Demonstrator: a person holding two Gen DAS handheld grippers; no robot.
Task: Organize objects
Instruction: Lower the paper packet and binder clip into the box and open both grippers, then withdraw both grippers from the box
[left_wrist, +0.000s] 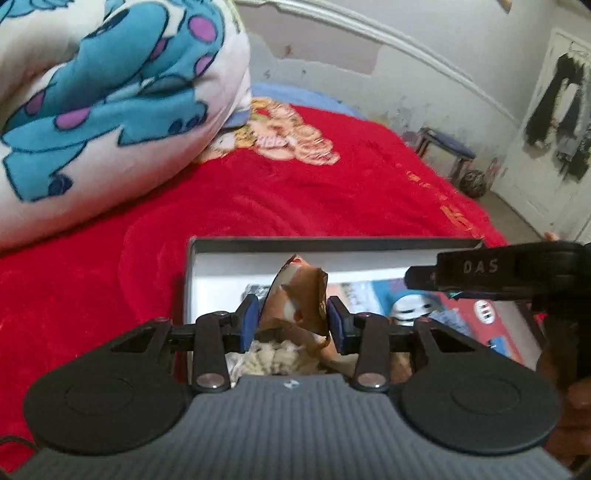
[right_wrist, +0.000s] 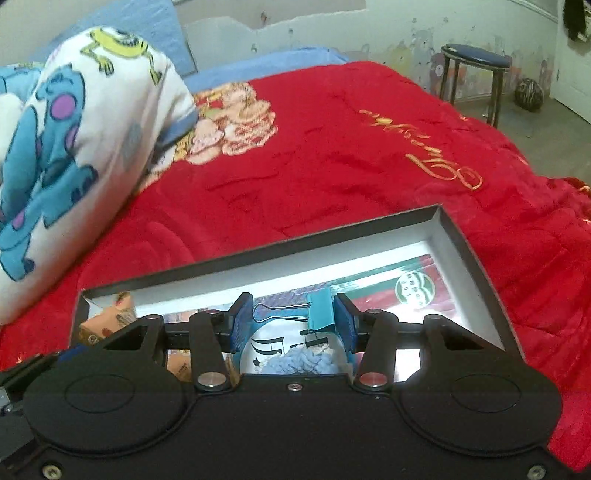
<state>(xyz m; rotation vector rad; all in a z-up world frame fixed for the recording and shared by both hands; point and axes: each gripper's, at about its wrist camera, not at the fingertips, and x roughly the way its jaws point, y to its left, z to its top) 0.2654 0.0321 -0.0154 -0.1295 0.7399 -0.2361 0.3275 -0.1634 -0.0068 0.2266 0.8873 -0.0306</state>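
A shallow black box with a white inside (left_wrist: 207, 258) (right_wrist: 454, 236) lies on the red bed cover. My left gripper (left_wrist: 291, 321) is shut on a crumpled brown wrapper (left_wrist: 299, 295) over the box's left part. My right gripper (right_wrist: 291, 325) is shut on a teal binder clip (right_wrist: 317, 310) with silver wire handles, held above the box. Printed cards (left_wrist: 373, 295) (right_wrist: 413, 288) line the box floor. A blue yarn clump (right_wrist: 303, 363) lies under the right gripper, a cream fluffy clump (left_wrist: 273, 356) under the left. The right gripper's black body (left_wrist: 517, 273) shows in the left wrist view.
A red plush blanket (right_wrist: 332, 158) covers the bed. A rolled white blanket with blue monsters (left_wrist: 92, 110) (right_wrist: 66, 147) lies at the left. A blue-topped stool (right_wrist: 476, 70) and a dark ball (right_wrist: 528, 94) stand on the floor at the far right.
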